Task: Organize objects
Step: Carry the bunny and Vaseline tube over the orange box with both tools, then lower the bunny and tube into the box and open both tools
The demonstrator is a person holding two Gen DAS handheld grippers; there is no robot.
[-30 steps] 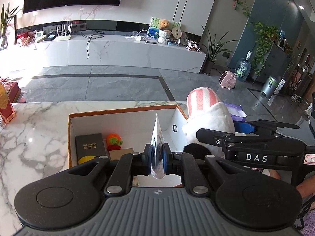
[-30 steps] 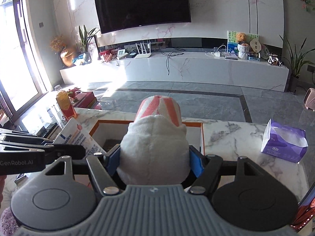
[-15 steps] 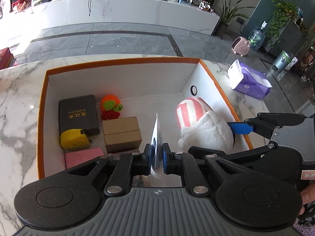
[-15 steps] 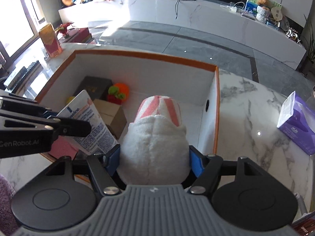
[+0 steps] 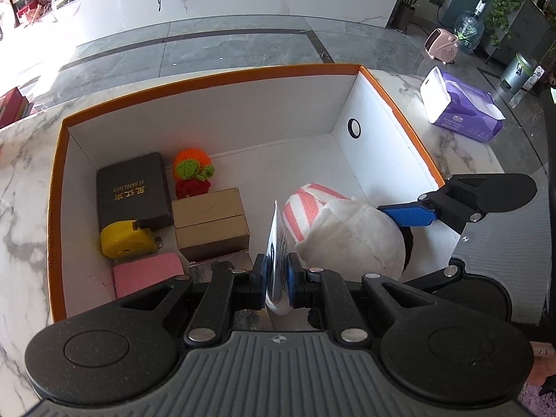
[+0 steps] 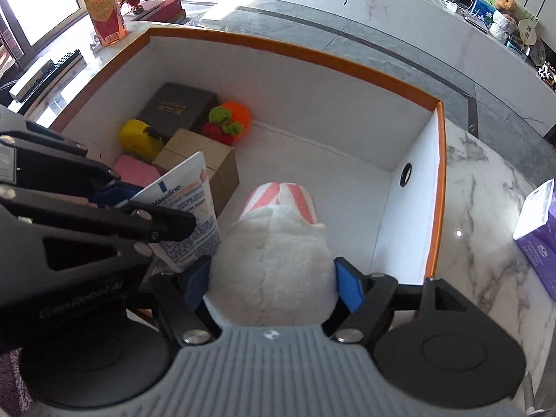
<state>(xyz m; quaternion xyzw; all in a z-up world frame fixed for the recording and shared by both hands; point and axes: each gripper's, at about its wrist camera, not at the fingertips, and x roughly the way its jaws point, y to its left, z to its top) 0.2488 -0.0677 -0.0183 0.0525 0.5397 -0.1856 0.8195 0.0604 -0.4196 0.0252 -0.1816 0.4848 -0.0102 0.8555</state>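
Note:
My left gripper is shut on a white Vaseline tube, held edge-on over the near side of the white box with an orange rim. The tube's label shows in the right wrist view. My right gripper is shut on a white plush toy with pink stripes, held inside the box near its right wall. The toy also shows in the left wrist view.
In the box's left part lie a dark book, a yellow tape measure, a brown carton, a pink block and an orange knitted toy. A purple tissue pack lies on the marble counter to the right.
Both grippers have moved forward and tilted down, from in front of the box to over and into it. The plush toy sits lower inside. Both grips are unchanged.

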